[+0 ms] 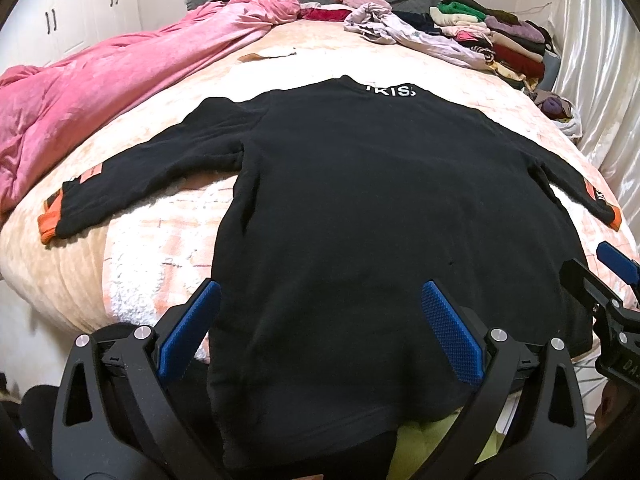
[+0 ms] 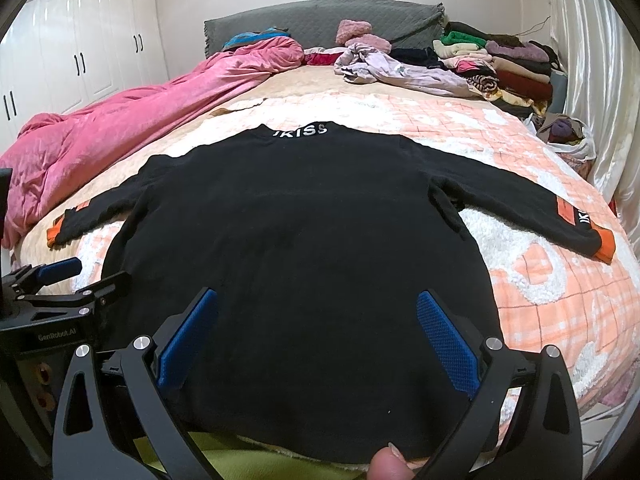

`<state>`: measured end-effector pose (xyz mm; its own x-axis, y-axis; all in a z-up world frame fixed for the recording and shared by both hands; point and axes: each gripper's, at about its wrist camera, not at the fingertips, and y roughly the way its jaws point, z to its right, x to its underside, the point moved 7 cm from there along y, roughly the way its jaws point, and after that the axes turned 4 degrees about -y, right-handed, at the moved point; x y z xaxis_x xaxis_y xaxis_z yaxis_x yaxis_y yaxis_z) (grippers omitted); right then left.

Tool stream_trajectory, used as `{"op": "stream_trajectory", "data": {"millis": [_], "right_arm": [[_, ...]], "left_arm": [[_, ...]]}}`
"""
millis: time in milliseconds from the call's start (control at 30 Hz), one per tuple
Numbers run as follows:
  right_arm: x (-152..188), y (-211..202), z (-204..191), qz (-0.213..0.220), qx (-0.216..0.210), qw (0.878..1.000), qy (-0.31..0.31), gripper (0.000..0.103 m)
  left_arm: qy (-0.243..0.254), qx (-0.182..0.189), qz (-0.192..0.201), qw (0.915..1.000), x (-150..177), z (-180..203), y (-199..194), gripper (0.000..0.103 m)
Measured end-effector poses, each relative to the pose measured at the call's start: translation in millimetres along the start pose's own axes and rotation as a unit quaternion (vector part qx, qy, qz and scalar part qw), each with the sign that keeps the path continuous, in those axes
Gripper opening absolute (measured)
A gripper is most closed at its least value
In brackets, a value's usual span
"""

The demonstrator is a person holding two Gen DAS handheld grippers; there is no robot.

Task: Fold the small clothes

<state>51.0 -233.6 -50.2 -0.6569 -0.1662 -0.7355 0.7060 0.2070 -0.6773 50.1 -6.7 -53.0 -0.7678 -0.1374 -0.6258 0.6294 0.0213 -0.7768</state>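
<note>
A bedroom: a bed (image 1: 132, 216) under a peach checked blanket, with a pink quilt (image 1: 100, 92) along its left edge and stacked clothes (image 1: 504, 36) at its far right corner. Left wrist view: a black sweater (image 1: 360, 208) lies flat at the bed's near edge, sleeves spread; the left gripper (image 1: 320, 328) hovers over the hem, jaws apart, holding nothing. Right wrist view: the right gripper (image 2: 318, 334) likewise hovers with jaws apart. Likely risk: the hem overhangs the near edge, so an uneven pinch could drag the sweater off or bunch it.

Home bedroom: bed (image 2: 540, 216), wardrobe (image 2: 80, 60).
</note>
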Motion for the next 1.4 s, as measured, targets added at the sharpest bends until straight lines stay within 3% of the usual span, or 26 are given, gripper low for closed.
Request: {"op": "stream_trajectory", "data": {"millis": [867, 1400], "right_arm": [[-31.2, 28.3, 61.0, 0.020, 0.028, 0.998, 0.044, 0.099], [-49.1, 47.6, 159.1, 0.033, 0.110, 0.987, 0.114, 0.099]], "left_arm": [[0.015, -0.004, -0.020, 0.9997, -38.8, 24.1, 34.0, 0.094], [0.010, 0.018, -0.018, 0.9996, -96.3, 48.8, 65.7, 0.094]]}}
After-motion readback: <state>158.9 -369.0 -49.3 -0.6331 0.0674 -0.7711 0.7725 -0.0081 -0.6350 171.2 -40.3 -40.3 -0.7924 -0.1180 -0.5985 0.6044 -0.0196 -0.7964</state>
